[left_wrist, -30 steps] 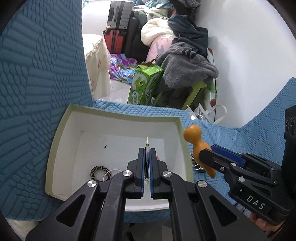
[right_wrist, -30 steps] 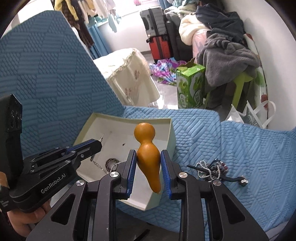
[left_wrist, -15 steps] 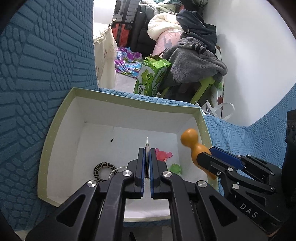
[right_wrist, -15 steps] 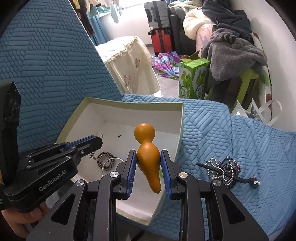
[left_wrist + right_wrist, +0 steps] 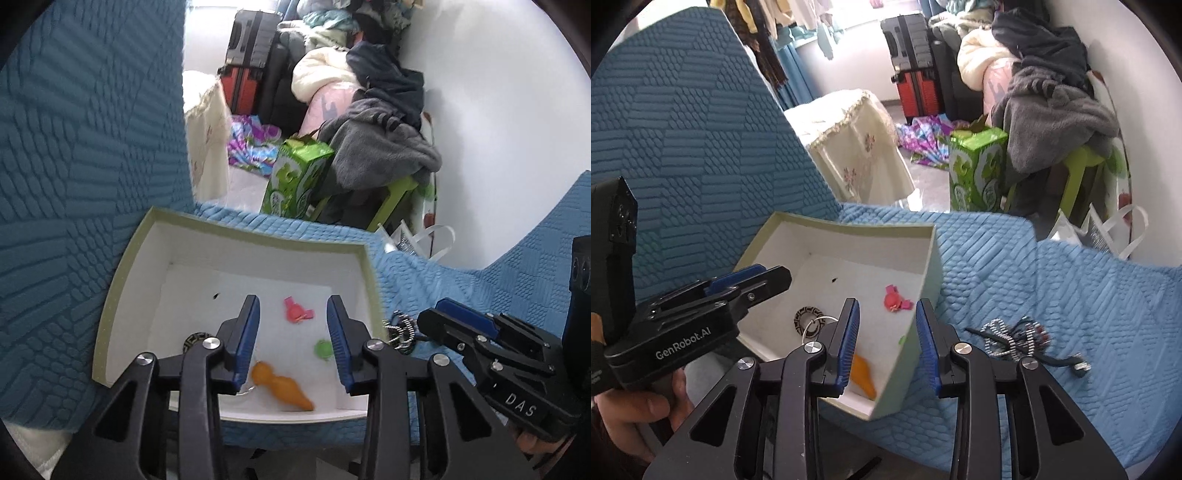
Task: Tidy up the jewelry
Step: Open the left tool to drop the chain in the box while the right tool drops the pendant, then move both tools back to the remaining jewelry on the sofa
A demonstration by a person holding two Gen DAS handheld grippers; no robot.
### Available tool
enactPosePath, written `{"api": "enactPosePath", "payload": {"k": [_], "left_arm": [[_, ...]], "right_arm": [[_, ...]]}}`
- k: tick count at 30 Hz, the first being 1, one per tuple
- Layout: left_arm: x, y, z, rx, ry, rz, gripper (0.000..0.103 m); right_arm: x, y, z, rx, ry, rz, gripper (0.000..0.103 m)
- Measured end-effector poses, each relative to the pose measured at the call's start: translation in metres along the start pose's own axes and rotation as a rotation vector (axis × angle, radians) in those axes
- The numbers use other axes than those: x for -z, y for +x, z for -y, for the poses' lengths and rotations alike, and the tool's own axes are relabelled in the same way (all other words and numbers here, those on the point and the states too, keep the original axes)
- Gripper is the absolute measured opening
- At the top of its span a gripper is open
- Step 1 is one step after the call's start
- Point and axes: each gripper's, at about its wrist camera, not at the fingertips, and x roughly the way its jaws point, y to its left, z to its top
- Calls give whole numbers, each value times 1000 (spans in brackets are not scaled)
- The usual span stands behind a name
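Both grippers stand over the white box [image 5: 122,295] on the blue quilted cover [image 5: 1071,295]. Left gripper [image 5: 291,339]: jaws have just been opening, nothing between the pads now. Right gripper [image 5: 886,343]: jaws have also just been opening, standing apart and empty.

The orange gourd pendant [image 5: 280,386] lies on its side on the box floor, near the front wall, with a thin ring beside it (part of a chain, I think; it is blurred). Also in the box: a patterned round piece [image 5: 809,319], a pink charm [image 5: 297,314], a small green piece [image 5: 323,347].

Step in hand, as I judge it: the drop-off into the box, just finished for both hands.

Still outside: a tangle of beaded jewelry [image 5: 1015,336] on the cover, just right of the box. The next move probably calls for the right gripper to swing over it, come down with jaws spread, and pinch the bundle at a thick part so that loose strands do not trail.
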Motion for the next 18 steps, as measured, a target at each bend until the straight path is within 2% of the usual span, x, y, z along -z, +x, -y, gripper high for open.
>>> {"api": "enactPosePath", "payload": {"k": [10, 18], "left_arm": [[-11, -44, 53, 52, 37, 119, 38], [-8, -52, 88, 77, 64, 147, 38]], "right_arm": [[-12, -64, 27, 21, -47, 111, 30], [-6, -96, 55, 38, -57, 165, 30]]}}
